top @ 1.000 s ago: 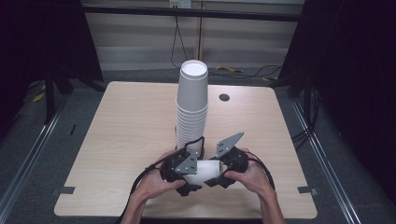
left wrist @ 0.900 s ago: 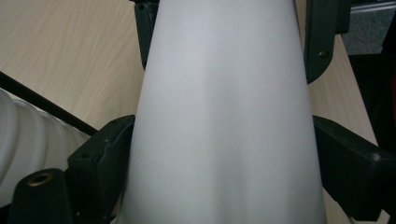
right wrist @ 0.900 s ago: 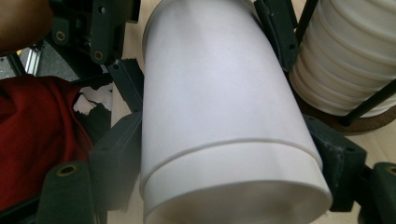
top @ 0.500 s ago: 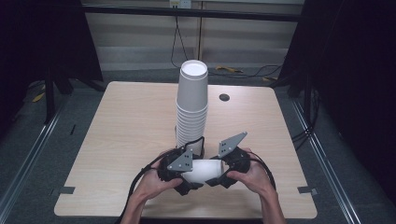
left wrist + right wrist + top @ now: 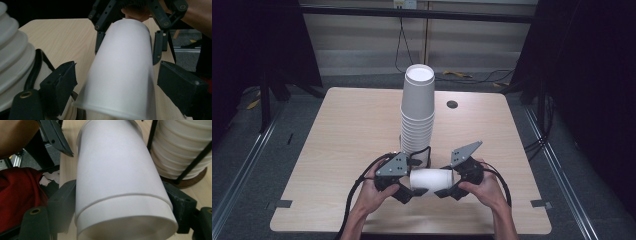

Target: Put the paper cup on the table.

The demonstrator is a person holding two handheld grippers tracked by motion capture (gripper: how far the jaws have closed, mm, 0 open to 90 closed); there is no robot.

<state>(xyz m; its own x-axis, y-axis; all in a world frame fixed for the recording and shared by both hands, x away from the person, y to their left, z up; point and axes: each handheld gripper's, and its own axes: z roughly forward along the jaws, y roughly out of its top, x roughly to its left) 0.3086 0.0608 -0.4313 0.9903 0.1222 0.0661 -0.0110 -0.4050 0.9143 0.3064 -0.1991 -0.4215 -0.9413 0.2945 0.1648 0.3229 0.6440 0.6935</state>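
Note:
A white paper cup (image 5: pixel 432 180) lies level above the table's front, held between both grippers. In the right gripper view the cup (image 5: pixel 117 165) shows a step near its close end, as of two nested cups. My left gripper (image 5: pixel 412 189) holds its left end; in the left gripper view the black jaws (image 5: pixel 117 72) have just been closing and now press the cup (image 5: pixel 122 62) from both sides. My right gripper (image 5: pixel 447 187) holds the other end, and its jaws (image 5: pixel 120 192) clamp the cup's sides. A tall stack of white cups (image 5: pixel 417 110) stands just behind.
The stack (image 5: pixel 180 145) sits in a black rod holder on a round wooden base (image 5: pixel 190 182). The wooden table (image 5: pixel 342 140) has a small black hole (image 5: pixel 452 104) at the back right. Red cloth (image 5: pixel 20 192) lies below the table's front edge.
Both hands and the cup between them stay almost where they were; no clear shift shows from above.

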